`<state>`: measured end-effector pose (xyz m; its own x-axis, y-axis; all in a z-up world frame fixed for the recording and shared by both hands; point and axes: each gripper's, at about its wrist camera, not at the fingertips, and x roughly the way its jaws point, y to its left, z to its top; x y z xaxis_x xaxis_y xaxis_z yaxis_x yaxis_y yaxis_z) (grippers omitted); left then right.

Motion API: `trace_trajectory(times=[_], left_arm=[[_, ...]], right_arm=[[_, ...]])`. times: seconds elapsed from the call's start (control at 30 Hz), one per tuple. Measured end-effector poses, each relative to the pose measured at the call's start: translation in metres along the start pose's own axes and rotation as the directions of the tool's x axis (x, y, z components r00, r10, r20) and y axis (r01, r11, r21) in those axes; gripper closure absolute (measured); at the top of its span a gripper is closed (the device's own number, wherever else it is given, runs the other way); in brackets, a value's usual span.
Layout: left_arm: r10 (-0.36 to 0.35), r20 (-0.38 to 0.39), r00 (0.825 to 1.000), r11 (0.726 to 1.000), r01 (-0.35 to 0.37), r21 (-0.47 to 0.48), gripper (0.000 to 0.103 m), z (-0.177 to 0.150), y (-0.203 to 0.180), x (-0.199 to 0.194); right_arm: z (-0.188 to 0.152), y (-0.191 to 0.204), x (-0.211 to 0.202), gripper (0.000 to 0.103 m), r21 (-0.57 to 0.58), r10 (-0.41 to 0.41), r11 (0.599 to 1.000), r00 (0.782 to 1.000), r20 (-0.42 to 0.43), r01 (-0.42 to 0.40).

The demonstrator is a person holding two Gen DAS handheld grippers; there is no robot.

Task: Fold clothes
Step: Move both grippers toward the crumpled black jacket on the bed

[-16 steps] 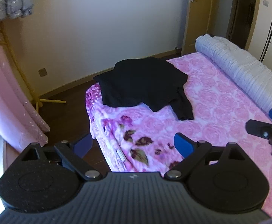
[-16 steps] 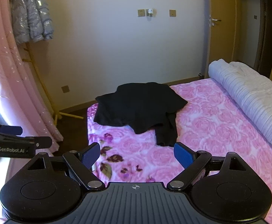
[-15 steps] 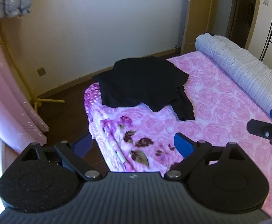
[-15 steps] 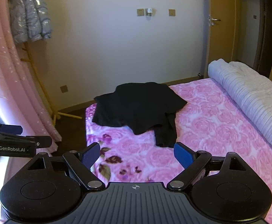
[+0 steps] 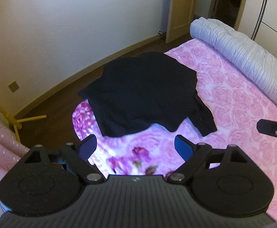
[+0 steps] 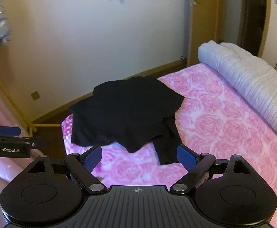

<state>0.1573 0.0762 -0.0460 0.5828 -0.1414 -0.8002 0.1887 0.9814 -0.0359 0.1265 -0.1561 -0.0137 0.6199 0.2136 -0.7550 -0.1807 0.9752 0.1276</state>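
Note:
A black garment lies crumpled on the near-left corner of the bed, one sleeve trailing toward its right; it also shows in the right wrist view. My left gripper is open and empty, just short of the garment's near edge. My right gripper is open and empty, also just short of the near edge, with the sleeve end beside its right finger. Each gripper shows at the edge of the other's view: the right one and the left one.
The bed has a pink rose-print cover. A rolled grey-white quilt lies along its right side. Brown floor and a white wall lie beyond the bed corner. A yellow coat stand and pink curtain stand at the left. A door is at the back.
Both grippers have moved forward and lower toward the black garment, which now looks larger and closer. The garment itself has not moved. Both stay open.

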Motion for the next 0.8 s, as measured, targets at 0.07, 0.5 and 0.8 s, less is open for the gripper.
trace_trajectory(times=[0.07, 0.5, 0.8], left_arm=[[-0.004, -0.001, 1.000, 1.000, 0.004, 0.006, 0.016, 0.008, 0.005, 0.007], [0.028, 0.000, 1.000, 1.000, -0.028, 0.003, 0.016, 0.052, 0.003, 0.018], [0.055, 0.009, 0.998, 0.998, -0.055, -0.005, 0.016, 0.064, 0.001, 0.021]], right_arm=[[0.002, -0.001, 0.007, 0.014, -0.001, -0.001, 1.000, 1.000, 0.008, 0.001], [0.029, -0.011, 0.033, 0.014, -0.059, 0.004, 0.998, 1.000, 0.011, -0.004], [0.042, -0.001, 0.047, 0.014, -0.074, 0.015, 0.997, 1.000, -0.004, -0.015]])
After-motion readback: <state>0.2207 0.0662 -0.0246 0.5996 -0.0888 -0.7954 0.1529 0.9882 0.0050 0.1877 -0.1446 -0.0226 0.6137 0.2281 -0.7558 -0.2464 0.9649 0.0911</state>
